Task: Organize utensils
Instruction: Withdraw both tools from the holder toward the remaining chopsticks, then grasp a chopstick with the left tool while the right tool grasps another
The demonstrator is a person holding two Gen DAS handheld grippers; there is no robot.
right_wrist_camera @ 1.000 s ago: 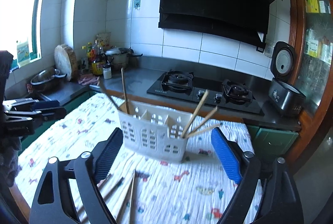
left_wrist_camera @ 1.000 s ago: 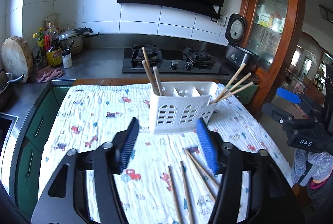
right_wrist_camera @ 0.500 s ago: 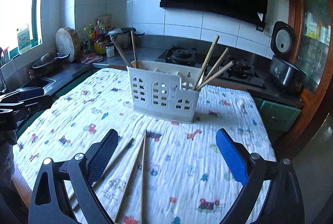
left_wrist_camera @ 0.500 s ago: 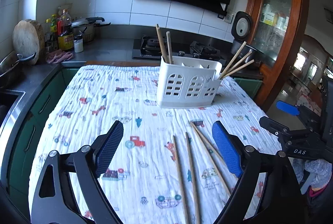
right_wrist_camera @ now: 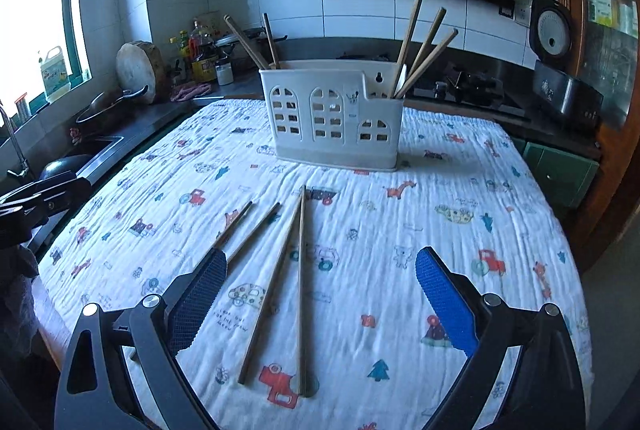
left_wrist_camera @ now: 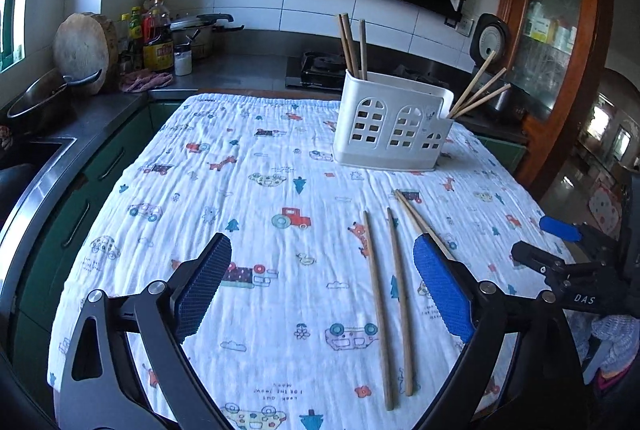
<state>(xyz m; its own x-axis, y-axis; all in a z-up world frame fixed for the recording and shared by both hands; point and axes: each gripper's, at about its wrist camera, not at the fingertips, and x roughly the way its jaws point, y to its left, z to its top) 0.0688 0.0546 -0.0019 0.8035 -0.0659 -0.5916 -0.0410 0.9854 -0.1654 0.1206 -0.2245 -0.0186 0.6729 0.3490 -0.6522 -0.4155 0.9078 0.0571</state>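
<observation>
A white utensil holder (left_wrist_camera: 394, 124) (right_wrist_camera: 336, 114) stands on the far part of the patterned cloth, with wooden chopsticks upright in its left end (left_wrist_camera: 352, 44) and leaning out of its right end (left_wrist_camera: 478, 94). Several loose chopsticks (left_wrist_camera: 386, 294) (right_wrist_camera: 282, 282) lie flat on the cloth in front of it. My left gripper (left_wrist_camera: 322, 286) is open and empty above the near cloth, left of the loose chopsticks. My right gripper (right_wrist_camera: 320, 294) is open and empty over the chopsticks' near ends; it also shows at the right edge of the left wrist view (left_wrist_camera: 568, 262).
The cloth-covered table (left_wrist_camera: 224, 190) is flanked by a steel counter and sink (left_wrist_camera: 44, 146) on the left. Bottles, a pot and a round board (left_wrist_camera: 82, 48) stand at the back left. A stove (right_wrist_camera: 468, 90) and rice cooker (right_wrist_camera: 560, 70) lie behind the holder.
Both grippers have pulled back and down from the holder toward the near table edge. The loose chopsticks have come fully into view. Both stay open and empty.
</observation>
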